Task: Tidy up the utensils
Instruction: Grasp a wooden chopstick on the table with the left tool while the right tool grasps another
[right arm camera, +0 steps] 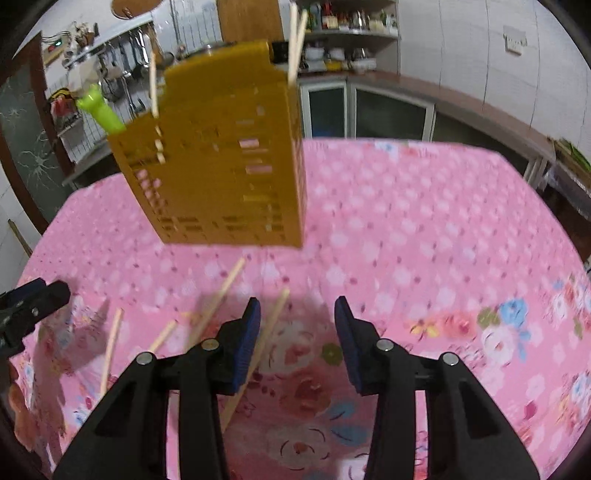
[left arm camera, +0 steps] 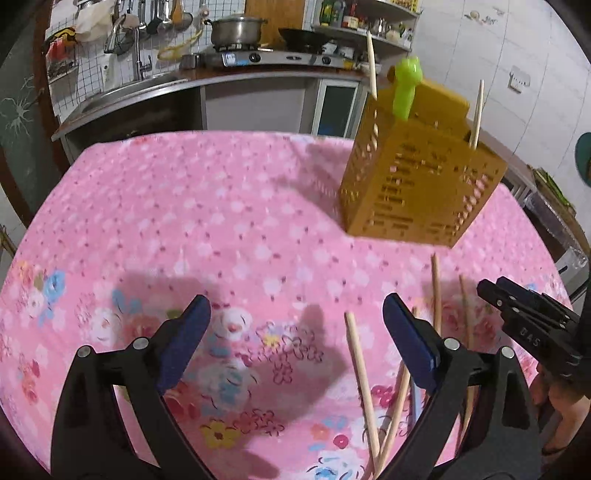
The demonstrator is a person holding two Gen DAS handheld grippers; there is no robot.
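A yellow slotted utensil holder (left arm camera: 417, 184) (right arm camera: 221, 166) stands upright on the pink floral tablecloth (left arm camera: 221, 221). It holds a green-handled utensil (left arm camera: 406, 88) (right arm camera: 99, 110) and a few wooden chopsticks (left arm camera: 371, 62) (right arm camera: 295, 44). Several loose chopsticks (left arm camera: 360, 373) (right arm camera: 218, 299) lie on the cloth in front of the holder. My left gripper (left arm camera: 295, 302) hovers open to the left of them, with nothing between its fingers. My right gripper (right arm camera: 298, 306) is partly open over the cloth, and one loose chopstick (right arm camera: 277, 310) lies under its left finger. Each gripper shows at the edge of the other's view (left arm camera: 493, 285) (right arm camera: 51, 290).
Beyond the table's far edge runs a kitchen counter with a sink (left arm camera: 129, 88), a gas stove carrying a steel pot (left arm camera: 236, 29) and a dark pan, and shelves of bottles (right arm camera: 347, 22). A low side bench (right arm camera: 569, 166) stands at the right.
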